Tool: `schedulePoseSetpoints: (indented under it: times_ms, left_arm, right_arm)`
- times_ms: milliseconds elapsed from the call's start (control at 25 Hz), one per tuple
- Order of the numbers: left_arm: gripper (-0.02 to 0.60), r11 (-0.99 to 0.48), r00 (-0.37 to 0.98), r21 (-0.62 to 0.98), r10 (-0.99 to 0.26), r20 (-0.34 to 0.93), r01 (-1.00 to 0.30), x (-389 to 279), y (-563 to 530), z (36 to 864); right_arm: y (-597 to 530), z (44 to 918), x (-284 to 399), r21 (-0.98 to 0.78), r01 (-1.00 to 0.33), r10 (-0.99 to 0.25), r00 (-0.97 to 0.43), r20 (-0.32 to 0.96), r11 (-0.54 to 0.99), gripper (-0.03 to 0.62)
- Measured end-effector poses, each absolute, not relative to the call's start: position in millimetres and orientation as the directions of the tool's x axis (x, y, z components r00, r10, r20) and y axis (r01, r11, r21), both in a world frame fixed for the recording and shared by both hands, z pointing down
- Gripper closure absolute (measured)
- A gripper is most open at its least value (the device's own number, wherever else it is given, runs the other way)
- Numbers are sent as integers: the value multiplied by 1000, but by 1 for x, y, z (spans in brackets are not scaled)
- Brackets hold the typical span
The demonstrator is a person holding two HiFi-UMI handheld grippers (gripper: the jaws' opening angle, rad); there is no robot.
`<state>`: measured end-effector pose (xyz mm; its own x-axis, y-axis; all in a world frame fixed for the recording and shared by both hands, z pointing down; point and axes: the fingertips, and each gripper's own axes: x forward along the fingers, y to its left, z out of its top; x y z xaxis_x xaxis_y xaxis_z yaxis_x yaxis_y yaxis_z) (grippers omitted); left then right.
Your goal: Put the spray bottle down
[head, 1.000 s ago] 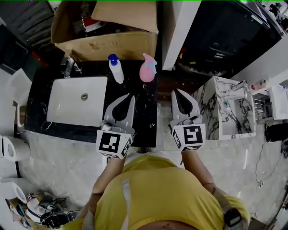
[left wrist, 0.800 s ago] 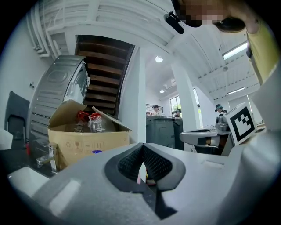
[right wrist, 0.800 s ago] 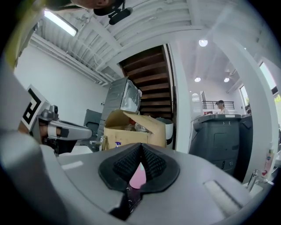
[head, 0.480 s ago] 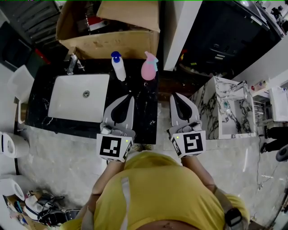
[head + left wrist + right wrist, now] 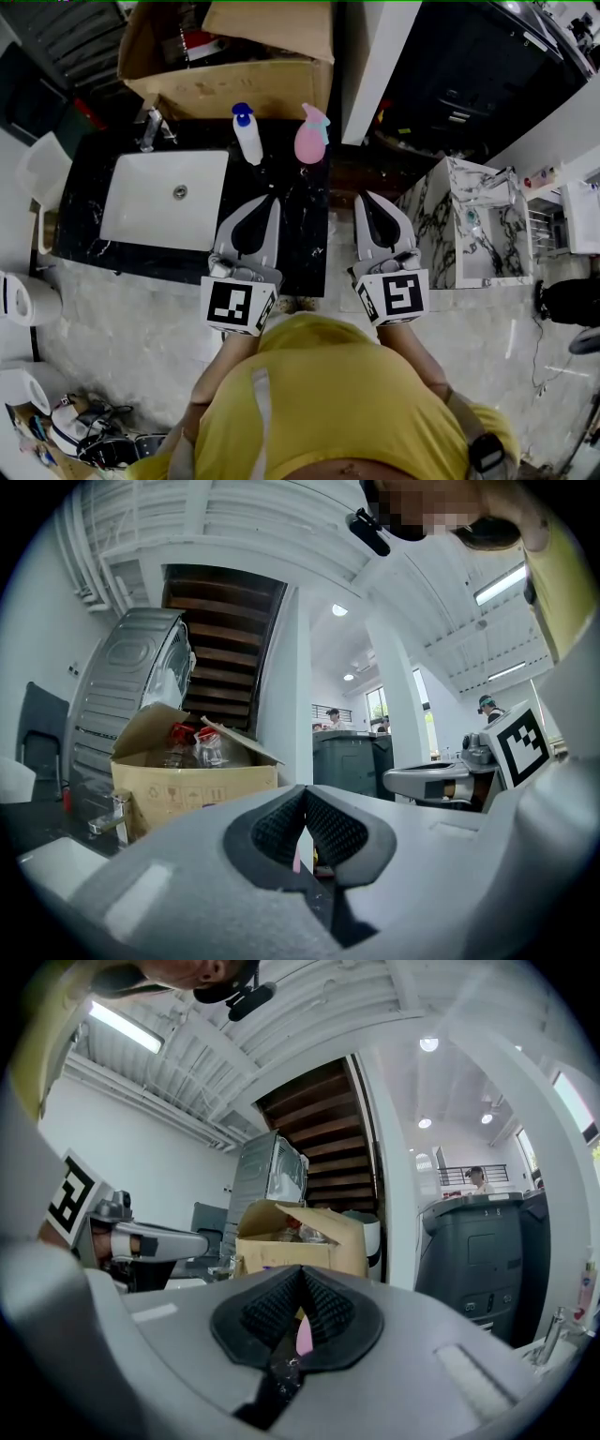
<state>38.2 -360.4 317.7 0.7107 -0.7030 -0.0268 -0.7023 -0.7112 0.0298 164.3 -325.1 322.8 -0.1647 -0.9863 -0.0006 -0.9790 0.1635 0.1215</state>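
Observation:
The pink spray bottle [image 5: 310, 137] stands upright at the back of the black counter [image 5: 298, 246], free of both grippers. A white bottle with a blue pump [image 5: 247, 134] stands just to its left. My left gripper [image 5: 273, 200] hovers over the counter in front of the two bottles, shut and holding nothing. My right gripper [image 5: 364, 195] is beside the counter's right edge, over the floor, also shut and holding nothing. In the left gripper view the left gripper's [image 5: 304, 794] pads meet. In the right gripper view the right gripper's [image 5: 302, 1271] pads meet too, with a pink sliver below them.
A white sink [image 5: 164, 199] with a faucet [image 5: 150, 130] fills the counter's left part. An open cardboard box [image 5: 230, 89] sits behind the bottles. A white column [image 5: 367, 66] rises at the back right, and a small marble-topped stand [image 5: 473, 230] is to the right.
Both grippers have drawn slightly back from the bottles, toward the person. The bottles stand where they were.

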Motion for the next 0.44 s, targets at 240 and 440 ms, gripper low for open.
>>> schedulePoseSetpoints:
  times_ms: [240, 440]
  left_arm:
    - [580, -715, 715, 32, -699, -24, -698, 40, -358, 318]
    - [580, -718, 718, 38, -696, -22, -695, 43, -356, 321]
  right_arm:
    - [-323, 325, 165, 119, -979, -986, -167, 8, 167, 594]
    - [-322, 328, 165, 118, -978, -985, -174, 12, 174, 594]
